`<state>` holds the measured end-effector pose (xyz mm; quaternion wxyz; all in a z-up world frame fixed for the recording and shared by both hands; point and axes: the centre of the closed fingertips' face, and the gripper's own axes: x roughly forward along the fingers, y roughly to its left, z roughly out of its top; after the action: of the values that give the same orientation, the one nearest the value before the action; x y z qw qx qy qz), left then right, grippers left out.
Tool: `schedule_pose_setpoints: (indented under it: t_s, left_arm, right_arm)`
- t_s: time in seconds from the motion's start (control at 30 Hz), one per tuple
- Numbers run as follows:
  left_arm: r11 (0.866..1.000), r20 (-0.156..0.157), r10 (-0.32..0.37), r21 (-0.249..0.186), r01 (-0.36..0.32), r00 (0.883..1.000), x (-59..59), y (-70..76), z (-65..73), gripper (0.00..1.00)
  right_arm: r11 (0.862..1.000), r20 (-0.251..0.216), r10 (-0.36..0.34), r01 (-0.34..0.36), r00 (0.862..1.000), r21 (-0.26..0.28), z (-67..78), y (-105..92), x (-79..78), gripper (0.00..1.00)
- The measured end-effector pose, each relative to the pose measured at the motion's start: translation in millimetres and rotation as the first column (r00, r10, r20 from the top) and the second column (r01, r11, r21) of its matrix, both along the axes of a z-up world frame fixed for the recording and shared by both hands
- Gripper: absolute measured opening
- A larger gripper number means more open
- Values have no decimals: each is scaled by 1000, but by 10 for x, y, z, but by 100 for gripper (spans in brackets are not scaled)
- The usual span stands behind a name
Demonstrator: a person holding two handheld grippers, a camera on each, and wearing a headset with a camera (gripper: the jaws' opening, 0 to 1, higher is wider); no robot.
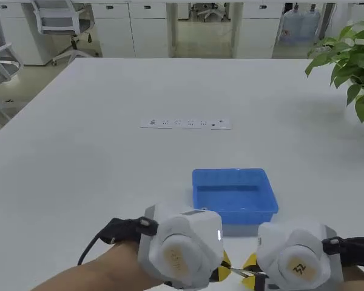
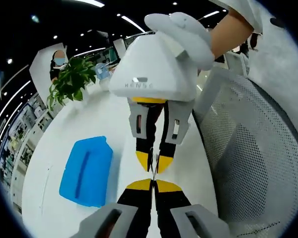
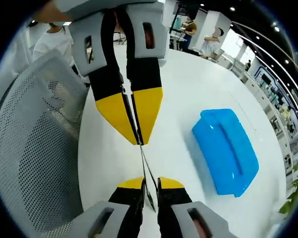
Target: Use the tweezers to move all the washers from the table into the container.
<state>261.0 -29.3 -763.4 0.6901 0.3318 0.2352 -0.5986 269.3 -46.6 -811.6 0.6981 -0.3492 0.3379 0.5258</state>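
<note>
The tweezers (image 3: 144,163) span the small gap between my two grippers at the near edge of the table (image 1: 109,170). My right gripper (image 3: 150,184) has its jaws clamped on one end, and my left gripper (image 1: 224,268), facing it tip to tip, is pinched on the other end. The blue container (image 1: 236,215) sits just beyond both grippers, slightly to the right. Farther off, a white power strip (image 1: 186,123) lies flat mid-table, and a leafy plant (image 1: 352,60) stands at the far right.
</note>
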Motion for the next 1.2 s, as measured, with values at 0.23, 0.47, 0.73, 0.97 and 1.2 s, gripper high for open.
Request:
schedule_pose_setpoints:
  t_s: [0.23,0.47,0.73,0.97,1.2]
  left_arm:
    - [998,-79,12,58,-7,997,56,128,-371,0]
    - [993,-99,51,115,-39,994,79,270,-576,0]
    - [988,-133,122,116,-107,984,134,295,-633,0]
    - [938,-167,345,14,-347,924,268,390,-470,17]
    - [777,-245,572,-145,-613,783,297,631,-33,49]
  right_arm:
    - [989,-34,-130,132,991,61,-8,-92,20,19]
    - [914,-161,-343,368,925,170,192,-288,-81,32]
    - [836,-134,-479,497,868,232,479,-462,-159,41]
    - [701,-208,-579,611,789,367,762,-479,-47,51]
    - [663,-188,-613,629,767,405,869,-511,71,59]
